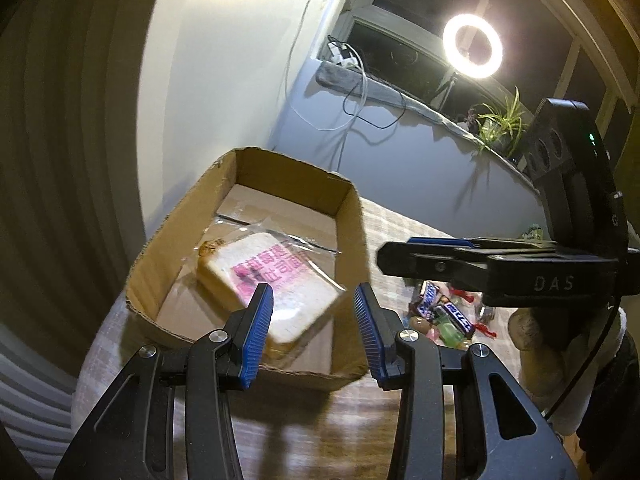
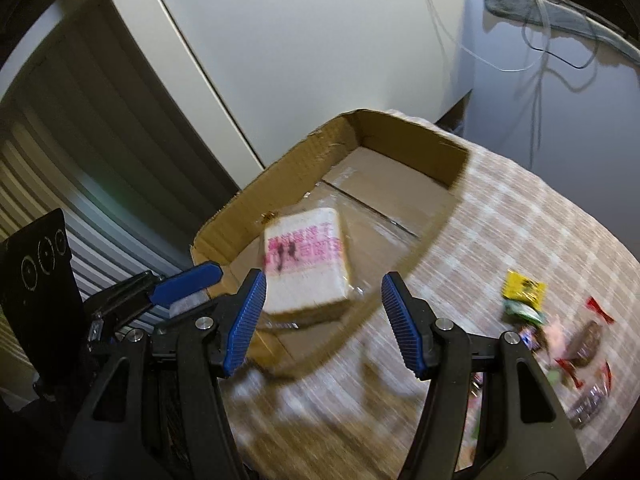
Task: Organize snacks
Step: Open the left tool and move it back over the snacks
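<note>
Blue ribbed pads line both jaws of the left hand-held gripper (image 1: 313,334), which stands released with a clear gap and nothing between the pads; it hangs just above the near wall of the cardboard box (image 1: 347,240). Right hand-held gripper (image 2: 322,322) likewise released, jaws apart and nothing gripped, poised over the near right corner of the same box. In the left wrist view the right unit enters from the right edge, lying level above the desk (image 1: 384,232), its blue-lined fingers pointing toward the box; in the right wrist view the left unit's blue fingertip shows at lower left, beside the box's near left corner. Inside the box: one wrapped bread slice (image 1: 272,288), clear plastic wrapper with a pink printed label, lying flat on the box floor toward the near end. Rest of the box floor is bare cardboard with a taped seam. Box sits on a checked beige tablecloth covering the desk. Loose snacks (image 1: 444,314) lie in a small heap on the cloth to the right of the box, apart from it: dark candy bars, a yellow packet (image 2: 523,289), red-wrapped sweets (image 2: 599,309); right wrist view blurred, so details uncertain. Background: lit ring light (image 1: 473,46), potted plant (image 1: 500,122) on a ledge, hanging cables (image 1: 360,92) on the wall.
</note>
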Available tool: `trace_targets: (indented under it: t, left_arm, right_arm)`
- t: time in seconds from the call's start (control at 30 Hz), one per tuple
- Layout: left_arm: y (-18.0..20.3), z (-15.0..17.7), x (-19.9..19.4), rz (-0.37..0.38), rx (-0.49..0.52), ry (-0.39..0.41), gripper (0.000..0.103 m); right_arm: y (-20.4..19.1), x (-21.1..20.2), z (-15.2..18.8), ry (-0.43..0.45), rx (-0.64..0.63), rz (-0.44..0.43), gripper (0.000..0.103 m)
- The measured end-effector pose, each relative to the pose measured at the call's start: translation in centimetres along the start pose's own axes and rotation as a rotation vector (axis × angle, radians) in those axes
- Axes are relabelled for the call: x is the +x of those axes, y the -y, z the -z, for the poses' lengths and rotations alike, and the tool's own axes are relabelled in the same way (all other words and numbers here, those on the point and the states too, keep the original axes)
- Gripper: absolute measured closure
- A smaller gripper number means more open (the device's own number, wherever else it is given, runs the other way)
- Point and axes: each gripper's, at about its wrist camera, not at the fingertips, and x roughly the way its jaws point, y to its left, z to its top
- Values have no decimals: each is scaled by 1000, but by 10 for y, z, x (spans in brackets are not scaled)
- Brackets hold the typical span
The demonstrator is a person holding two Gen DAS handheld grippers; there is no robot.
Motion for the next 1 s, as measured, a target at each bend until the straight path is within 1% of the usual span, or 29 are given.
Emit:
trace_targets:
  t: [0.1, 0.33, 0.43, 0.53, 0.73, 0.9, 1.0]
  left_arm:
    - [10, 2, -2, 10, 19, -3, 63]
    - [40, 11, 4, 49, 69, -35, 62]
    - [54, 16, 11, 70, 91, -55, 62]
    - [69, 21, 20, 93, 118, -82, 62]
    - [92, 29, 37, 123, 154, -124, 62]
    - [104, 36, 51, 133, 169, -157, 62]
    - [109, 39, 58, 137, 181, -173, 62]
  right_arm:
    - [12, -18, 13, 15, 13, 26, 40]
    - [49, -62, 55, 38, 55, 127, 39]
    - [62, -76, 77, 34, 58, 194, 39]
    - [72, -85, 98, 23, 65, 227, 39]
    - [85, -92, 143, -11, 82, 293, 39]
    - [92, -87, 178, -51, 113, 305, 39]
    - [95, -84, 195, -59, 133, 297, 39]
